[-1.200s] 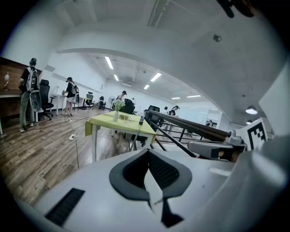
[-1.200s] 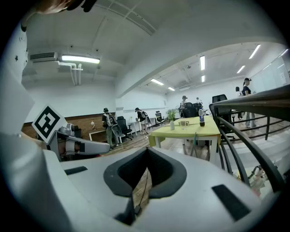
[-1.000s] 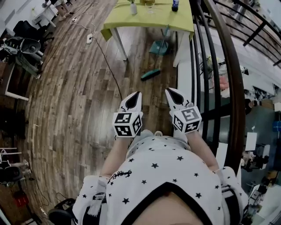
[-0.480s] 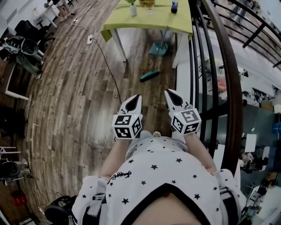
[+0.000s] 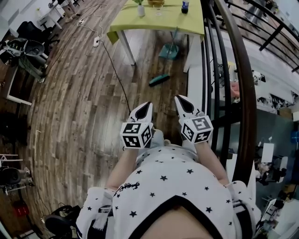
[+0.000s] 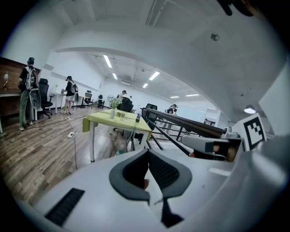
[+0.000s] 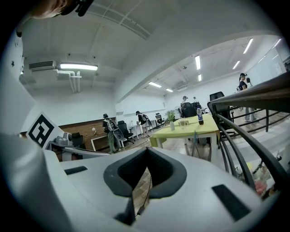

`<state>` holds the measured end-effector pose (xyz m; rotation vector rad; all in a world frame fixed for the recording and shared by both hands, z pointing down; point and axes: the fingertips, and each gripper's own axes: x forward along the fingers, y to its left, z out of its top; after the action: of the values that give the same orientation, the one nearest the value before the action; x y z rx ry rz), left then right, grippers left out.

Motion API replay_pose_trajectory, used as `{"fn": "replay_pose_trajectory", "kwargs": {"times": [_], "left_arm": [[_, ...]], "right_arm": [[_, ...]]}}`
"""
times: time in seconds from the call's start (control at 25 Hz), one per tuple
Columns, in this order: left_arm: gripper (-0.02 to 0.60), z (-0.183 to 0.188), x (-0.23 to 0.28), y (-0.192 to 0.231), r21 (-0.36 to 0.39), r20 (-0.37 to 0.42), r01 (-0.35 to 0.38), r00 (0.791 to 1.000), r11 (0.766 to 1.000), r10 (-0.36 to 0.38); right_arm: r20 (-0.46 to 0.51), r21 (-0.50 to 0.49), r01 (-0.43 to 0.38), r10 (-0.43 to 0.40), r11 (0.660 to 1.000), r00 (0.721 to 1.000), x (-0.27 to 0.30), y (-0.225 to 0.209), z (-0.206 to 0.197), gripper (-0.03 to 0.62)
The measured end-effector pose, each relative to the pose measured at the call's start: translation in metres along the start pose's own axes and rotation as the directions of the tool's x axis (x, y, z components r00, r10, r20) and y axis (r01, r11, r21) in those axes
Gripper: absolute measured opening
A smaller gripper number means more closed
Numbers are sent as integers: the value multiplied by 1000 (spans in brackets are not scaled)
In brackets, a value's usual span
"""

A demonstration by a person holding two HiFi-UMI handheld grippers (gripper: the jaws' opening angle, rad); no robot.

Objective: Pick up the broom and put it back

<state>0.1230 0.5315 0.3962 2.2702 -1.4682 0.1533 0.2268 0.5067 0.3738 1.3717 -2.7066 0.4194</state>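
Broom (image 5: 160, 80) lies on the wooden floor, upper middle of the head view, well apart from both grippers. Its long axis slants lower left to upper right, just short of the dustpan (image 5: 168, 50) under the green tabletop (image 5: 159, 21). Left gripper (image 5: 145, 106) and right gripper (image 5: 181, 100) both point toward it, jaws together, nothing held, neither clearly nearer. Both gripper views catch the tabletop, but their own bodies hide the broom.

A yellow-green table (image 5: 159, 23) stands on the wooden floor (image 5: 79, 102), a bottle (image 5: 186, 6) on it. A dark railing (image 5: 243, 84) runs alongside; a power strip (image 5: 95, 41) lies nearby.
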Motion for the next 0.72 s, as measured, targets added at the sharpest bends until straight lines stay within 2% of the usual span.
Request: {"fn": "replay_pose_trajectory", "kwargs": {"times": [0.4,0.72], "left_arm": [[12,11,32,17,-9,-3,-10,1000,1000,10],[12,43,84,47,-17,4,-17,1000,1000,17]], "right_arm": [[-4,7,10,-10,1000,1000,30,-23,5,-6],[-13,-5,11,-11,1000,1000,82,-54,25,-6]]}}
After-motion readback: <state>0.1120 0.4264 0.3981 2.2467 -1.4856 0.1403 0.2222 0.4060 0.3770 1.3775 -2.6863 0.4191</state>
